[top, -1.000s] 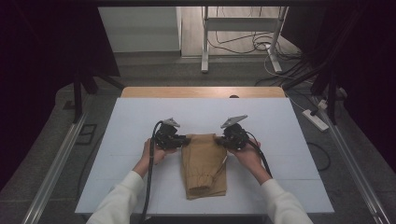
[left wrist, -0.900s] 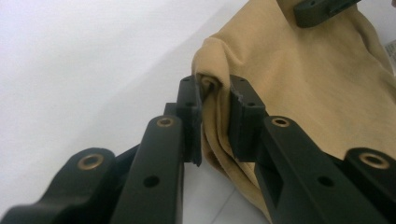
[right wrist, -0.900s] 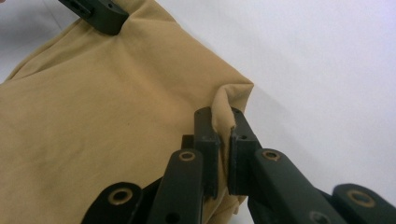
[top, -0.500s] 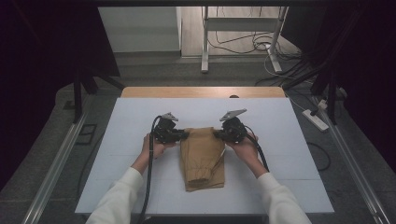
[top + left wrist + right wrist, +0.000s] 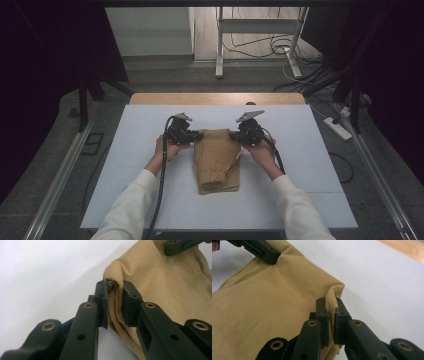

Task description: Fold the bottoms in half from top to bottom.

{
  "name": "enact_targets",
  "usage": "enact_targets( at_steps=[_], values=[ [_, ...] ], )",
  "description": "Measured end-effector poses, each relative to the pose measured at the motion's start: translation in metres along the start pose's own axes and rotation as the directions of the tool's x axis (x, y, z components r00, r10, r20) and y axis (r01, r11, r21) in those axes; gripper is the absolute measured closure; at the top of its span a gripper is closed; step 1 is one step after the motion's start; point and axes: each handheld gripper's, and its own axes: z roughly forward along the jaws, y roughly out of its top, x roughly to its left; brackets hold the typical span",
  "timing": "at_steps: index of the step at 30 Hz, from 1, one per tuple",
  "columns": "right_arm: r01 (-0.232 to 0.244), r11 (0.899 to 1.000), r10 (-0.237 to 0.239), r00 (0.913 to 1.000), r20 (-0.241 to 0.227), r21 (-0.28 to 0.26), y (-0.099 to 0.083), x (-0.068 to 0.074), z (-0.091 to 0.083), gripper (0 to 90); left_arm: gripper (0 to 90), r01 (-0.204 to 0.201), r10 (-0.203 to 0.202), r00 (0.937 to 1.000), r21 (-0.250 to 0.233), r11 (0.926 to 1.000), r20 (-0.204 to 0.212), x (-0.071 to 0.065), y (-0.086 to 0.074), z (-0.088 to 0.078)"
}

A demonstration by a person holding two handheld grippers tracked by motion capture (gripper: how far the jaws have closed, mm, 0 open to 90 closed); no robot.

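Both grippers, left [image 5: 196,135] and right [image 5: 235,135], are pinching the far corners of the tan cloth [image 5: 216,160], its length running back toward the person.

Both grippers, the left gripper [image 5: 196,135] and the right gripper [image 5: 235,136], have carried the far edge of the tan cloth [image 5: 216,160] farther up the table [image 5: 320,165]. The cloth now lies farther from the person, its near end drawn along.
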Motion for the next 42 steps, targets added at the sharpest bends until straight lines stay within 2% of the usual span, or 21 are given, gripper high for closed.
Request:
enact_targets(
  at_steps=[4, 12, 18, 29, 31, 33, 34, 35, 38, 39, 42],
  values=[
    [-0.006, 1.000, 0.006, 1.0000, 0.008, -0.003, 0.005, -0.006, 0.005, 85.1, 76.4, -0.005, 0.005, 0.9998, 0.007, 1.0000, -0.019, 0.005, 0.008, 0.002],
    [-0.031, 1.000, 0.031, 0.9994, 0.016, 0.000, 0.012, -0.020, 0.012, 85.1, 76.3, 0.011, -0.010, 0.9991, 0.010, 0.9999, -0.042, 0.012, 0.019, 0.008],
    [-0.048, 0.999, 0.048, 0.9986, 0.023, 0.000, 0.015, -0.029, 0.018, 85.1, 76.2, 0.008, -0.008, 0.9988, 0.009, 0.9999, -0.048, 0.016, 0.027, 0.010],
    [-0.057, 0.998, 0.057, 0.9979, 0.031, -0.003, 0.017, -0.032, 0.019, 84.9, 75.1, 0.019, -0.019, 0.9982, 0.008, 0.9998, -0.057, 0.017, 0.029, 0.012],
    [-0.046, 0.999, 0.046, 0.9975, 0.054, -0.007, 0.018, -0.030, 0.018, 79.2, 68.1, 0.019, -0.019, 0.9975, 0.001, 0.9998, -0.068, 0.016, 0.029, 0.011],
    [-0.032, 0.999, 0.035, 0.9963, 0.079, -0.034, 0.018, -0.027, 0.016, 60.8, 46.0, 0.025, -0.025, 0.9969, -0.001, 0.9997, -0.075, 0.016, 0.029, 0.010],
    [-0.040, 0.998, 0.043, 0.9962, 0.075, -0.039, 0.019, -0.027, 0.016, 55.0, 36.5, 0.021, -0.021, 0.9962, 0.000, 0.9998, -0.084, 0.015, 0.028, 0.009],
    [-0.046, 0.998, 0.048, 0.9961, 0.074, -0.038, 0.019, -0.026, 0.015, 53.7, 31.7, 0.017, -0.017, 0.9954, 0.004, 0.9998, -0.094, 0.013, 0.028, 0.008],
    [-0.040, 0.999, 0.041, 0.9970, 0.065, -0.028, 0.020, -0.025, 0.011, 47.7, 29.9, 0.001, 0.000, 0.9963, 0.017, 0.9999, -0.086, 0.010, 0.026, 0.005],
    [-0.038, 0.999, 0.039, 0.9968, 0.069, -0.025, 0.020, -0.024, 0.010, 47.7, 30.3, -0.003, 0.004, 0.9967, 0.018, 0.9998, -0.081, 0.009, 0.025, 0.004],
    [-0.048, 0.998, 0.049, 0.9979, 0.041, -0.025, 0.019, -0.024, 0.005, 47.4, 30.1, -0.009, 0.010, 0.9973, 0.016, 0.9998, -0.073, 0.006, 0.022, 0.002]
  ],
)
